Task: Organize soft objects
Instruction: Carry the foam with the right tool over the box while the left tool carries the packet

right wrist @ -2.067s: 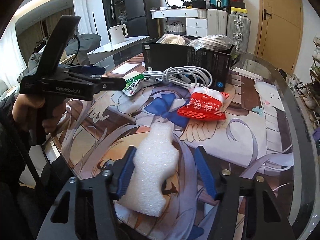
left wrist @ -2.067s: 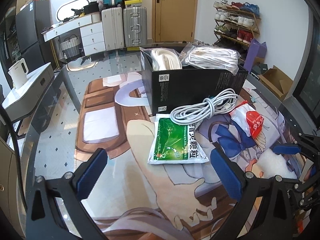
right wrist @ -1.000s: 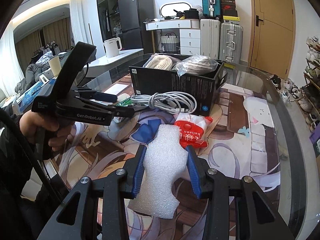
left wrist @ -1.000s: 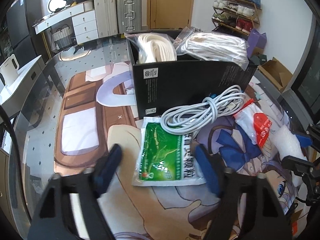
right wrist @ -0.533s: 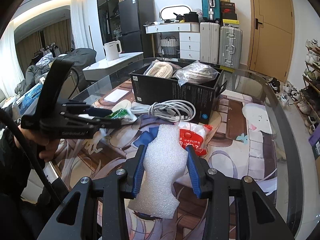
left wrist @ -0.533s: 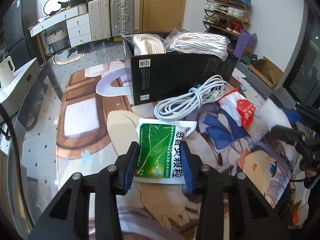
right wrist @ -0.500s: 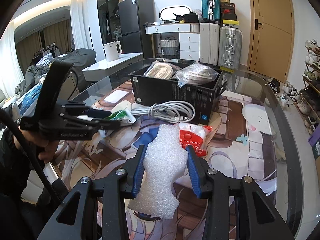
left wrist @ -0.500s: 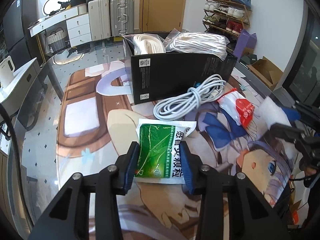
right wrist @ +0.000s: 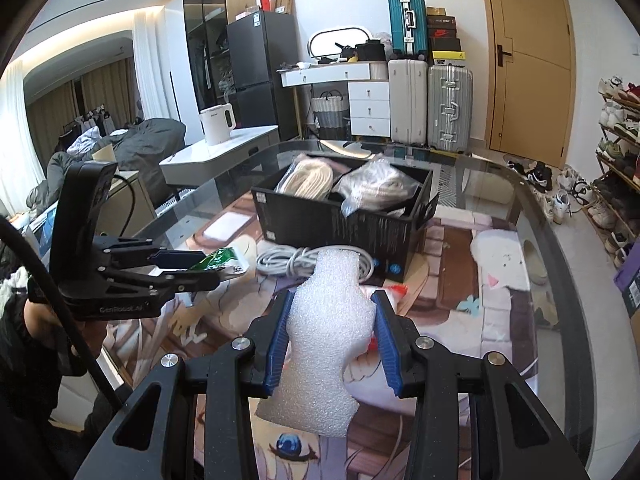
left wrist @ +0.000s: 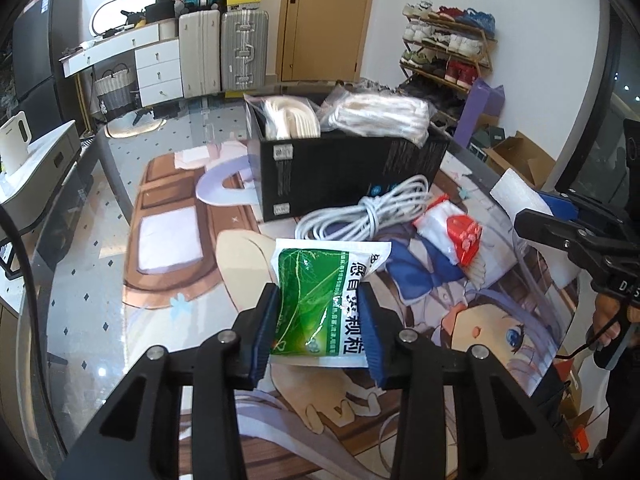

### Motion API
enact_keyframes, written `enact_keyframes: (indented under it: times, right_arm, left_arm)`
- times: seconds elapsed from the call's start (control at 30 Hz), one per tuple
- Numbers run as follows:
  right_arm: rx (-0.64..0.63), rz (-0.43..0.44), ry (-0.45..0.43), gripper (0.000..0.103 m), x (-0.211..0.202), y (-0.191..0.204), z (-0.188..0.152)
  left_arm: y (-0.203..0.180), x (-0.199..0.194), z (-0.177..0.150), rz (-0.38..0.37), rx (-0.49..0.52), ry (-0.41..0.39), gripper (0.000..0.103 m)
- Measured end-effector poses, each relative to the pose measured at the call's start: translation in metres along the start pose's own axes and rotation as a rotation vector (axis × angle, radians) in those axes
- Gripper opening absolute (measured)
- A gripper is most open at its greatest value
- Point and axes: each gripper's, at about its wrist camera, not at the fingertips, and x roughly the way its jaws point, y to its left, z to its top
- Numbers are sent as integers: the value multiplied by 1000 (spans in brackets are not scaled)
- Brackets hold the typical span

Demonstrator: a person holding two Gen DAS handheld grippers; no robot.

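My left gripper is shut on a green and white sachet, lifted a little off the printed mat; the same sachet shows in the right wrist view. My right gripper is shut on a white foam piece, held above the mat, and the foam piece appears at the right edge of the left wrist view. A black box behind holds two bagged rope bundles. In front of the box lie a coiled white cable and a red and white packet.
The glass table carries a printed mat. A person's hand grips the left tool. Suitcases, a white dresser and a shoe rack stand beyond the table. A white kettle sits on a side counter.
My left gripper went from open around the sachet to shut on it and lifted it. The right gripper rose with the foam piece still held.
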Motion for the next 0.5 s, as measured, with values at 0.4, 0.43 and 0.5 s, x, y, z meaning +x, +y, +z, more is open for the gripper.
enact_keyframes:
  times: [0.4,0.43,0.5]
  right_arm:
    - [-14,1,-26,40,7,-9,37]
    - [-17,1,-27,40,8,-9,40]
    - [-23,2,-29,40,10,-9,45]
  left_arm:
    - [10,-20,31,20,-23,-99,37]
    - [10,-22,34,23,-20,-107,37]
    - [10,-23,39,25,-15,-118,37]
